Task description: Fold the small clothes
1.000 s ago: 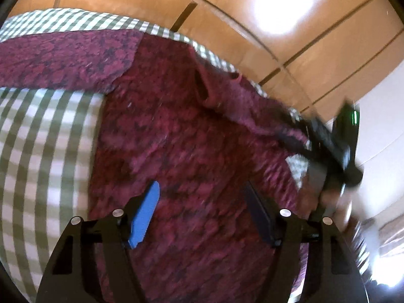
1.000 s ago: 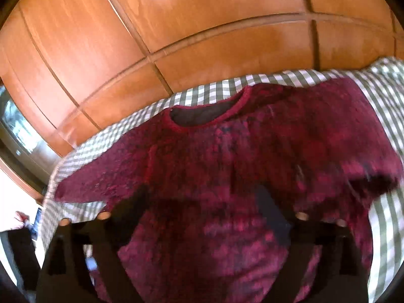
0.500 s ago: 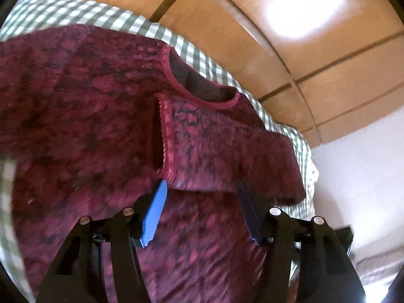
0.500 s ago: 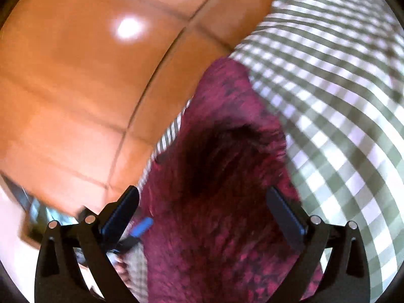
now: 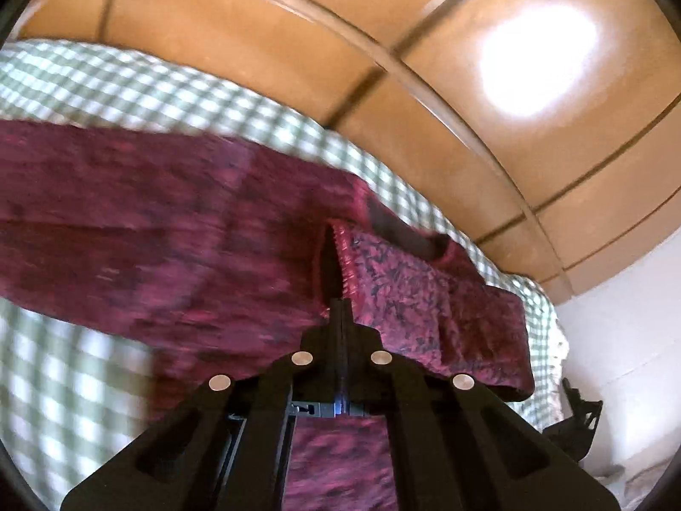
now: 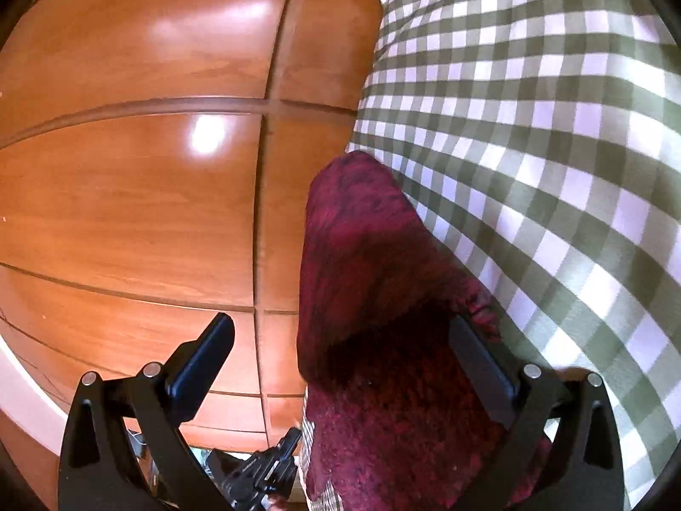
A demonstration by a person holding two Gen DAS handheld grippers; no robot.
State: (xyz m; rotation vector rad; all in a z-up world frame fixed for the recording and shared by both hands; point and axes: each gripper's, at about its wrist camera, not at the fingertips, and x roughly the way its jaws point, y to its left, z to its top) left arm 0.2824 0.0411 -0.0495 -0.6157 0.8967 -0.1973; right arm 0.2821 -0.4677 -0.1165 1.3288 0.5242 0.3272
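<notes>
Under me is a bed or table covered in a green-and-white checked cloth point(image 5: 127, 85), soft and a little rumpled, filling most of the right side in my right view point(image 6: 532, 127). Behind it runs a glossy orange-brown wooden panelled wall point(image 5: 425, 42), crossed by dark grooves and showing bright glare spots from the light; in my right view the same panelling point(image 6: 127, 170) fills the left half. A pale wall point(image 5: 617, 319) meets the wood at the far right of my left view. The dark red knitted sweater point(image 5: 149, 234) lies spread on the checked cloth, one sleeve folded back over the body near the neckline. My left gripper point(image 5: 341, 304) has its fingers pressed together at the cuff edge of that folded sleeve, pinching the sweater. My right gripper point(image 6: 340, 349) stands with its fingers wide apart; a raised fold of the sweater point(image 6: 361, 277) rises between them, close against the right finger point(image 6: 481, 362), while the left finger point(image 6: 204, 353) is clear of the fabric.
</notes>
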